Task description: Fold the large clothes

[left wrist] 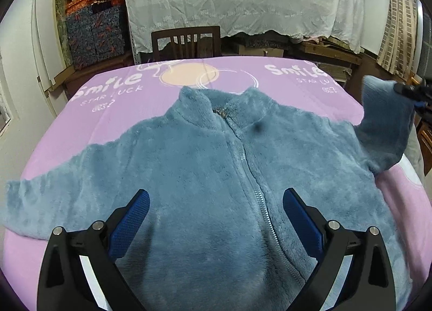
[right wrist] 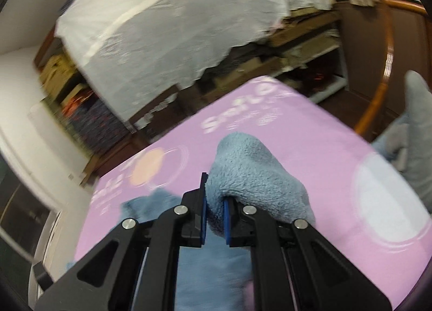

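Jacket (left wrist: 205,165) lies front up, zipped, spread flat on the purple sheet (left wrist: 129,105); folding has barely begun. Left of its zip one sleeve (left wrist: 40,203) rests flat, unfolded. Over the jacket's hem the left gripper (left wrist: 216,203) hovers spread, holding nothing. Right of the zip, the right gripper (right wrist: 214,216) pinches the other sleeve's cuff (right wrist: 251,170), lifted. No containers hold anything relevant; body folds remain.

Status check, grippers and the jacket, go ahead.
Left gripper open above jacket. Right gripper shut on sleeve, lifted. Nothing in the way.
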`<move>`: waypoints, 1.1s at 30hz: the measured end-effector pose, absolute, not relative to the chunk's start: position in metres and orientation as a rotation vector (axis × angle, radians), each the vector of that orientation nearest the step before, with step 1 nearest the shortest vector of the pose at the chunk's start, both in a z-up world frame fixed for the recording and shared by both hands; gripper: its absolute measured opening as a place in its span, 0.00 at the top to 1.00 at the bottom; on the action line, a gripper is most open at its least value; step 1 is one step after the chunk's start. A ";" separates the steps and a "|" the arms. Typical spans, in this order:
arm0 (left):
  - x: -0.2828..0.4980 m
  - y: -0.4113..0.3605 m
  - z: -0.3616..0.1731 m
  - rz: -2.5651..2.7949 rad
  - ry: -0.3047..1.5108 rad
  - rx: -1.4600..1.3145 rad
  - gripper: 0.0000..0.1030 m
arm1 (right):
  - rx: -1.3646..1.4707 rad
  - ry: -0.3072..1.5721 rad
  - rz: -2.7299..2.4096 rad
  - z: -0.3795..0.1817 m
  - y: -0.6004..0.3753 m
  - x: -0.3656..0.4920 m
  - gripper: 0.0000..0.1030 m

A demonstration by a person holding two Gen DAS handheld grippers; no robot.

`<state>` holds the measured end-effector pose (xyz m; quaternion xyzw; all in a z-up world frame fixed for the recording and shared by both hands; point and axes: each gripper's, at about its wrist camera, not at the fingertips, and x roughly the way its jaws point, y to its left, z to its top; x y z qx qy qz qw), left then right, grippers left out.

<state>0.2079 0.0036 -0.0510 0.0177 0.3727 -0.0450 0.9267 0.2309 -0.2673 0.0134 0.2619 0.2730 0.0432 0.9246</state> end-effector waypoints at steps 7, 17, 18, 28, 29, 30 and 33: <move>0.206 0.008 -0.045 -0.086 0.748 0.018 0.04 | 0.455 0.614 0.251 0.022 -0.181 0.239 0.91; 0.209 0.015 -0.046 -0.085 0.769 -0.006 0.04 | 0.410 0.820 0.383 -0.032 -0.111 0.251 0.89; 0.211 0.016 -0.047 -0.087 0.777 -0.009 0.04 | 0.412 0.866 0.399 -0.042 -0.108 0.252 0.88; 0.217 0.032 -0.055 -0.077 0.831 -0.076 0.04 | 0.447 0.859 0.519 -0.030 -0.147 0.204 0.42; 0.217 0.034 -0.054 -0.072 0.830 -0.076 0.04 | 0.448 0.826 0.503 -0.023 -0.157 0.198 0.42; 0.217 0.035 -0.053 -0.071 0.828 -0.077 0.04 | 0.448 0.778 0.462 -0.017 -0.172 0.192 0.42; 0.210 0.032 -0.044 -0.109 0.810 -0.081 0.04 | 0.436 0.729 0.336 -0.013 -0.204 0.192 0.51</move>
